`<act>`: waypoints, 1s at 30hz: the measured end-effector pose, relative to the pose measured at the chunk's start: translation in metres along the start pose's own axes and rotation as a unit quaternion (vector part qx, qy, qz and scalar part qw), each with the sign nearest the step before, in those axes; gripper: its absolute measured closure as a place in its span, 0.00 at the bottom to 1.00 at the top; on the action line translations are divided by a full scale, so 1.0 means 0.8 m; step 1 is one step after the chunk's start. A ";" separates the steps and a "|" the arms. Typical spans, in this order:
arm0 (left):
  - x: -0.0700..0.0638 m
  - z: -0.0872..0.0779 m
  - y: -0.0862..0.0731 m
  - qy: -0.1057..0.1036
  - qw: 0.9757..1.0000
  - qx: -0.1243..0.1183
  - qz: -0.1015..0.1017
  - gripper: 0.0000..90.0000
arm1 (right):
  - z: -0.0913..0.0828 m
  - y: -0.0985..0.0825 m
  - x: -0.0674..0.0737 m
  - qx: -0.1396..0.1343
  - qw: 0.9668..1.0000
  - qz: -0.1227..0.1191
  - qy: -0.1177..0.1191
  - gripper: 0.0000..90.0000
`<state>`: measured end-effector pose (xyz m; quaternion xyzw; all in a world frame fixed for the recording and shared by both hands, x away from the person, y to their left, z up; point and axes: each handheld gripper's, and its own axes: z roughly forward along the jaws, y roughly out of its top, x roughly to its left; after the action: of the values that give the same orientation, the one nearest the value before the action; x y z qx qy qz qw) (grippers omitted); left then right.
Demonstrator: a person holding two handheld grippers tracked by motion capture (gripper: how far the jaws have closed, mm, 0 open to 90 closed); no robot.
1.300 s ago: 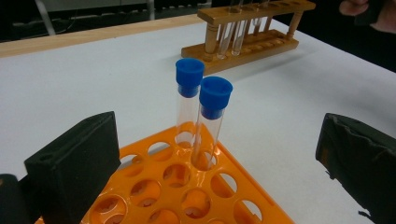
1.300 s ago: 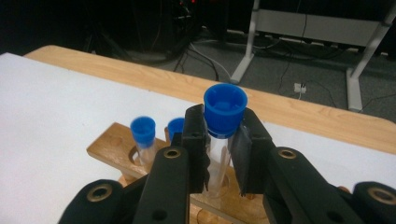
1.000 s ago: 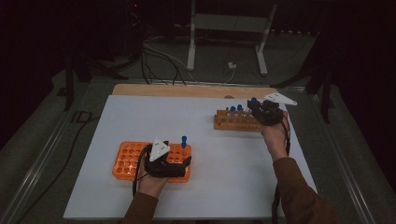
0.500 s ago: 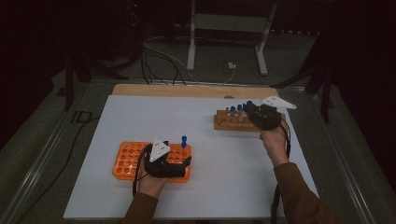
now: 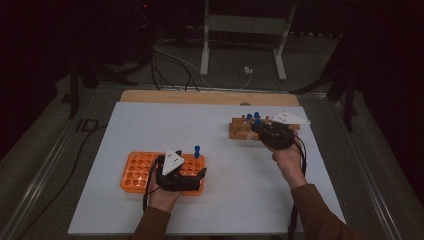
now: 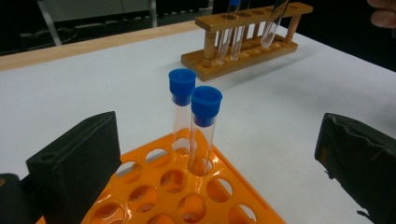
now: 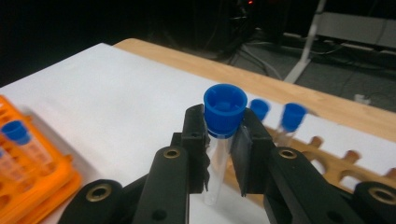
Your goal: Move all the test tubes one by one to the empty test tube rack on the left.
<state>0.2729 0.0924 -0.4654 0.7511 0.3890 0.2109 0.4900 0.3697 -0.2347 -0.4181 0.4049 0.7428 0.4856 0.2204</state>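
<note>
The right tool [image 7: 223,149] pinches a clear plastic test tube with a blue cap [image 7: 224,116] just below the cap, holding it upright beside the wooden tube rack [image 5: 241,129] at the far right of the white surface [image 5: 150,120]. The left tool [image 6: 224,163] stands spread over the orange plastic rack [image 6: 187,196], where 2 blue-capped tubes [image 6: 203,126] stand.

- clear test tube [image 7: 218,154] with blue cap, upright, gripped just under the cap, lifted over the wooden rack's near end
- wooden rack [image 5: 241,129] on white sheet, far right side; two blue-capped tubes [image 7: 293,117] upright in it
- orange rack [image 5: 137,168] near left side, two capped tubes [image 6: 204,128] upright in adjacent corner holes, other holes open
</note>
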 end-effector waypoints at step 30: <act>-0.074 0.045 0.029 0.009 0.997 -0.012 0.078 0.22 | -0.004 -0.017 0.079 0.031 0.994 -0.009 0.107 0.85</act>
<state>0.2710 0.0203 -0.4559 0.7715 0.3308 0.2596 0.4775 0.3257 -0.1879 -0.4247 0.3500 0.7805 0.5010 0.1314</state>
